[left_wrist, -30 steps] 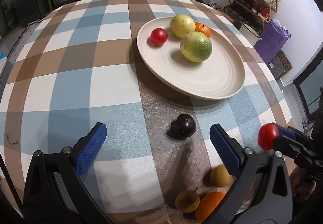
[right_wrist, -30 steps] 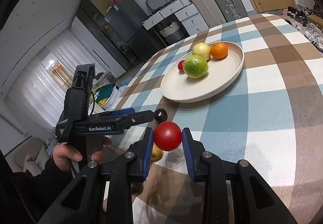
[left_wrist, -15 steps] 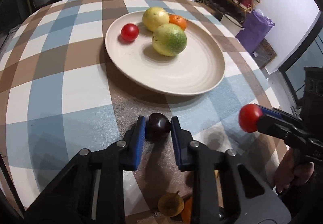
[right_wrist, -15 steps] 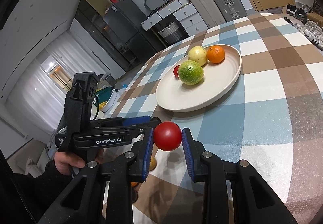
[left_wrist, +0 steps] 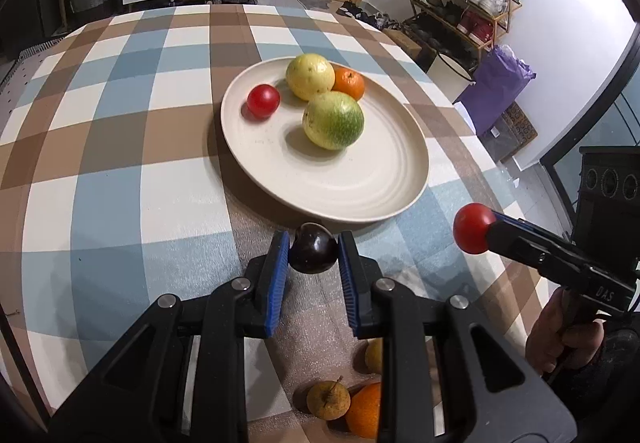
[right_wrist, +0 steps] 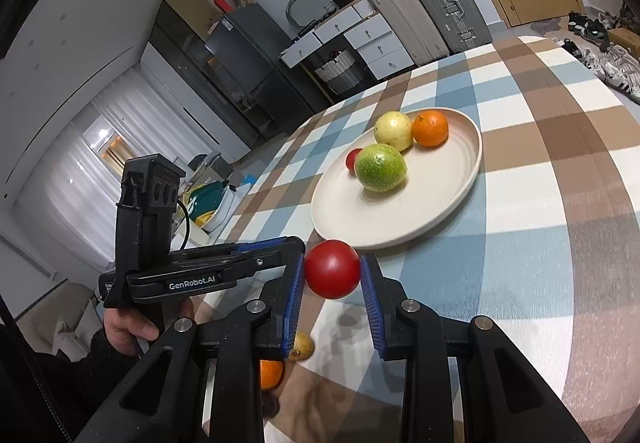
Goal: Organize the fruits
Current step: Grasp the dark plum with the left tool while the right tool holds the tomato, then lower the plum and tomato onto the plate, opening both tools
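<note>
Between the left gripper (left_wrist: 313, 248) pads sits the dark plum (left_wrist: 313, 249), clamped. Ahead lies the plate (left_wrist: 360, 179). Right gripper (right_wrist: 332, 275) clamps a red tomato (right_wrist: 332, 274), plate beyond.

Before us the plate (left_wrist: 392, 179) sits on the table (left_wrist: 120, 147), past the middle. On its far side a large fruit (left_wrist: 310, 76) lies against a tangerine (left_wrist: 349, 83) to its right; a small round fruit (left_wrist: 263, 100) rests left of them, and another large fruit (left_wrist: 333, 120) lies nearer us. Between the plate's near rim and us, our left gripper (left_wrist: 313, 249) holds a plum (left_wrist: 312, 248). To its right, our right gripper (right_wrist: 331, 275) holds a tomato (right_wrist: 331, 274) above the table. Nearest us lie a pear (left_wrist: 329, 400), an orange (left_wrist: 366, 409) touching it on the right, and a further fruit (left_wrist: 374, 355) just behind the orange.
</note>
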A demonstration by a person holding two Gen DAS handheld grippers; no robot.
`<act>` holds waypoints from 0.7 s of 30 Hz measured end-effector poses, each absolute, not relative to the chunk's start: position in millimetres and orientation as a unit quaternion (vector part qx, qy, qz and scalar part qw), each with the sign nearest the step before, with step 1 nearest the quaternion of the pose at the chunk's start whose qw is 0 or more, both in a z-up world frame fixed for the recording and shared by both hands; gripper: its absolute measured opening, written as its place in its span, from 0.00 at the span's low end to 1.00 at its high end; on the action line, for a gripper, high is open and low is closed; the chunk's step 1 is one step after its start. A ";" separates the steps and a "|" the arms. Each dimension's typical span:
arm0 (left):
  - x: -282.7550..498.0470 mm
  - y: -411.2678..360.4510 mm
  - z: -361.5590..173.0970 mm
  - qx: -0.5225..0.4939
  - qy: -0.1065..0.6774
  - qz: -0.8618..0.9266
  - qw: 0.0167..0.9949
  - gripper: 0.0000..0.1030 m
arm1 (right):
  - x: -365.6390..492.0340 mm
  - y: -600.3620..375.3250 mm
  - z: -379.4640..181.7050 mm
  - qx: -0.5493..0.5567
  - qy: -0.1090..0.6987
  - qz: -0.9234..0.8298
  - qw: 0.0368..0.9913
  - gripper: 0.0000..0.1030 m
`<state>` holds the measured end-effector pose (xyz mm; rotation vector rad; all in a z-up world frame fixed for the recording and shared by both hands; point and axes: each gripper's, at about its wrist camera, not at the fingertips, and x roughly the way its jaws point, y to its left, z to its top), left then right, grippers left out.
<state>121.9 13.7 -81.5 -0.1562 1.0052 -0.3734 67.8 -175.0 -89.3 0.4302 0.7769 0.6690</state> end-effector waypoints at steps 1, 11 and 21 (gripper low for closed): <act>122.5 14.9 -79.9 -0.076 0.477 -0.177 0.858 0.21 | 69.2 -174.5 -88.2 0.204 0.368 0.318 0.850 0.28; 144.4 17.3 -56.8 -0.081 0.458 -0.177 0.868 0.21 | 89.7 -164.4 -74.5 0.198 0.360 0.327 0.851 0.28; 183.3 8.4 -52.0 -0.067 0.460 -0.170 0.869 0.21 | 129.7 -161.0 -63.9 0.209 0.351 0.327 0.852 0.28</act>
